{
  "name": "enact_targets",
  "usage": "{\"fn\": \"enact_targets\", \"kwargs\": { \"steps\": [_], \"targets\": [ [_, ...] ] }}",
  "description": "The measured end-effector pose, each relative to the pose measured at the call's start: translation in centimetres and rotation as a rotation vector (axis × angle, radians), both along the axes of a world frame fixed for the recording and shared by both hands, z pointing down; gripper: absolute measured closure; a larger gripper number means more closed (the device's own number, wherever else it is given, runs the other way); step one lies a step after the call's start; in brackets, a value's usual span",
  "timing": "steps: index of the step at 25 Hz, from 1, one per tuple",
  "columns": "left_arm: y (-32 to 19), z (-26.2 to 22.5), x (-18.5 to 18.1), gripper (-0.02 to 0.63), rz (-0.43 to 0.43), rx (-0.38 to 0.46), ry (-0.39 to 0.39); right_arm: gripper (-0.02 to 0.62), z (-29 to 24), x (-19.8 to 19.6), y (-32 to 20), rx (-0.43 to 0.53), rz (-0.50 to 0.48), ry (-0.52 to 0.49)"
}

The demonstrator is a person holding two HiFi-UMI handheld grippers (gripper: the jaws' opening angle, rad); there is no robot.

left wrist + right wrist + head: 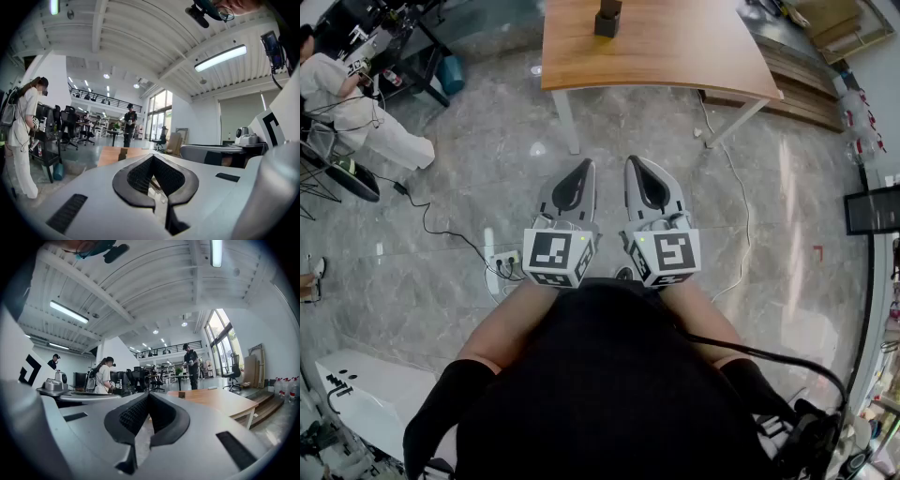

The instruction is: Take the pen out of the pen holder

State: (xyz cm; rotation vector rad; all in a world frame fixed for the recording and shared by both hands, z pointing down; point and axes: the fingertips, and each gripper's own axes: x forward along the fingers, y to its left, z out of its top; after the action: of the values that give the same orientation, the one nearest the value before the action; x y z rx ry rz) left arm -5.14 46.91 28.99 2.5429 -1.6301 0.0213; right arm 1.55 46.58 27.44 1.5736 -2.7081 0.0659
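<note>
the dark pen holder (607, 21) stands upright on the far part of the wooden table (675, 56). its content, and which way the pen points, are too small to tell. the left gripper (584, 167) and the right gripper (635, 164) hang side by side off the table's near edge, well apart from the holder. both jaw pairs are closed together, with nothing between them.

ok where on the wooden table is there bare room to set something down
Nearly all of the visible brown wooden table top is bare: the wide stretch along its near edge, and both sides of the small dark pen holder at the top of the head view. Only the holder's spot is taken.
</note>
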Motion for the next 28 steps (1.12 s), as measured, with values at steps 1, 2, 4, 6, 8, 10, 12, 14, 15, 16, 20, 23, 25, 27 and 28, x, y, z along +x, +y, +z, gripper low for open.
{"fn": "enact_targets", "kwargs": {
  "steps": [1,2,4,6,8,10,12,14,15,16,20,23,25,27,28],
  "targets": [
    [-0.1,0.0,0.1,0.606,0.002,0.0,0.0,0.581,-0.1,0.0,-0.1,0.001,0.0,-0.001],
    [-0.2,-0.1,0.2,0.606,0.004,0.0,-0.001,0.581,-0.2,0.0,-0.2,0.002,-0.001,-0.002],
    [-0.3,-0.1,0.3,0.606,0.006,0.0,-0.002,0.581,-0.3,0.1,-0.4,0.003,-0.001,-0.004],
    [-0.3,0.0,0.4,0.606,0.005,-0.002,-0.003,0.581,-0.3,0.1,-0.3,0.001,-0.002,-0.008],
    [-0.2,0.2,0.5,0.606,0.004,-0.008,-0.002,0.581,-0.1,0.2,-0.2,-0.001,-0.003,-0.009],
    [-0.3,0.3,0.4,0.606,0.003,-0.013,-0.001,0.581,-0.1,0.2,-0.3,-0.002,-0.005,-0.008],
    [-0.4,0.3,0.4,0.606,0.003,-0.015,-0.001,0.581,-0.1,0.1,-0.4,-0.001,-0.007,-0.008],
    [-0.4,0.5,0.5,0.606,0.002,-0.017,-0.003,0.581,0.1,0.1,-0.5,-0.002,-0.008,-0.008],
    [-0.5,0.6,0.5,0.606,0.001,-0.018,-0.004,0.581,0.2,0.1,-0.6,-0.003,-0.008,-0.008],
    [-0.5,0.7,0.5,0.606,-0.001,-0.019,-0.004,0.581,0.3,0.1,-0.6,-0.005,-0.01,-0.008],
    [-0.4,0.9,0.6,0.606,-0.008,-0.019,-0.009,0.581,0.4,0.7,-0.6,-0.013,-0.011,-0.037],
    [-0.4,0.9,1.0,0.606,-0.02,-0.02,-0.013,0.581,0.3,1.8,-0.7,-0.005,-0.003,-0.044],
    [-0.4,1.1,1.8,0.606,-0.032,-0.021,-0.011,0.581,0.4,2.8,-0.8,-0.001,-0.007,-0.039],
    [-0.3,1.3,2.8,0.606,-0.044,-0.021,-0.012,0.581,0.5,3.9,-0.8,0.002,-0.014,-0.039],
    [-0.3,1.5,3.4,0.606,-0.048,-0.021,-0.012,0.581,0.6,4.5,-0.8,0.003,-0.017,-0.041]
  ]
}}
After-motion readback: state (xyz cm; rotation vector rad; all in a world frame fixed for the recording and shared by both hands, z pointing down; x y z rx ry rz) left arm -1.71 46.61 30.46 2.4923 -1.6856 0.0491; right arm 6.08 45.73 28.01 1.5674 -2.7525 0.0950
